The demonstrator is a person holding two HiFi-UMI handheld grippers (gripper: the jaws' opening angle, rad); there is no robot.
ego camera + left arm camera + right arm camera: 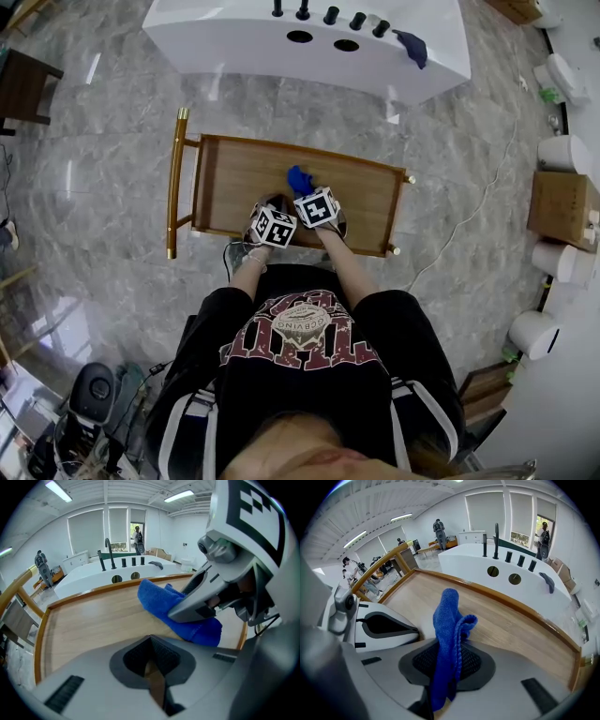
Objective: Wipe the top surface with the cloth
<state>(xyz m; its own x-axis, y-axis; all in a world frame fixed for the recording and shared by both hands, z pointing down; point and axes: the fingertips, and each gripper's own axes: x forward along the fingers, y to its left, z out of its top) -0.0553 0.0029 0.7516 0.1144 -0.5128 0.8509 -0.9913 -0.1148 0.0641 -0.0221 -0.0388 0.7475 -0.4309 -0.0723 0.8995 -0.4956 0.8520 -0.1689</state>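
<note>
Right hand-held gripper [447,663] pinches blue cloth [446,616] tight, over wooden table [511,625]. Left hand-held gripper [152,660] closed, holds nothing, just beside.

Fuzzy blue terry cloth [447,620], smooth satin wooden top [234,183], glossy marble floor [103,187]

A rimmed wooden cart top [234,187] on grey marble floor [112,187] bears a blue cloth [299,178]
</note>
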